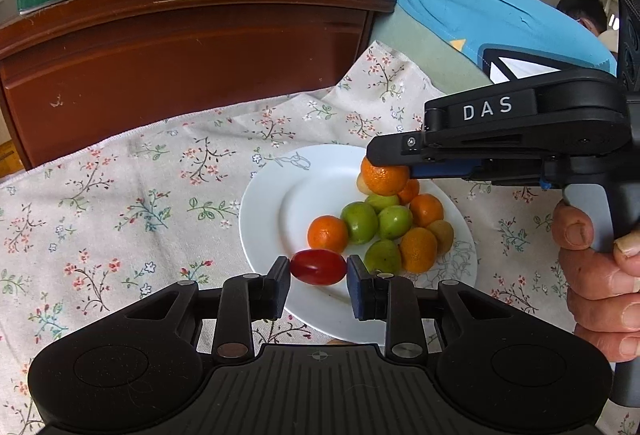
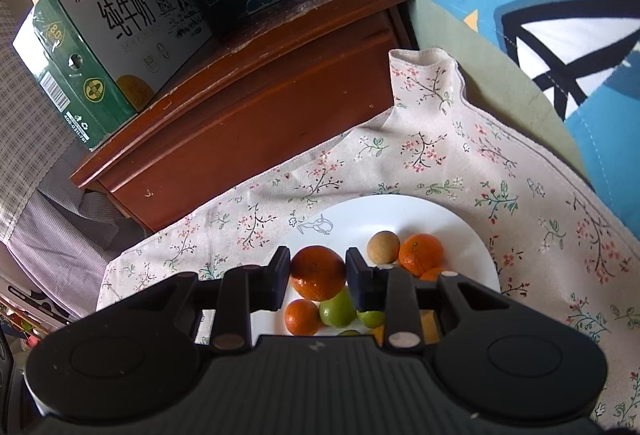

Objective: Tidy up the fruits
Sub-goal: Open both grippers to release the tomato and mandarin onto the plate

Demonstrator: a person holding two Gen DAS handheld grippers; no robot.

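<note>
My left gripper (image 1: 318, 269) pinches a red grape tomato (image 1: 318, 267) over the white plate's (image 1: 272, 203) near rim; my right gripper (image 2: 318, 272) clamps an orange (image 2: 318, 272) above the piled fruit. Both still need placing; sorting looks nearly finished.

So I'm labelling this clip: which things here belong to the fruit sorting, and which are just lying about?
Part of the job:
- left gripper, holding a red tomato
- right gripper, holding an orange
- white plate with the fruit pile

Just lying about:
- green milk carton
- wooden cabinet
- floral cloth
- blue bedding
</note>
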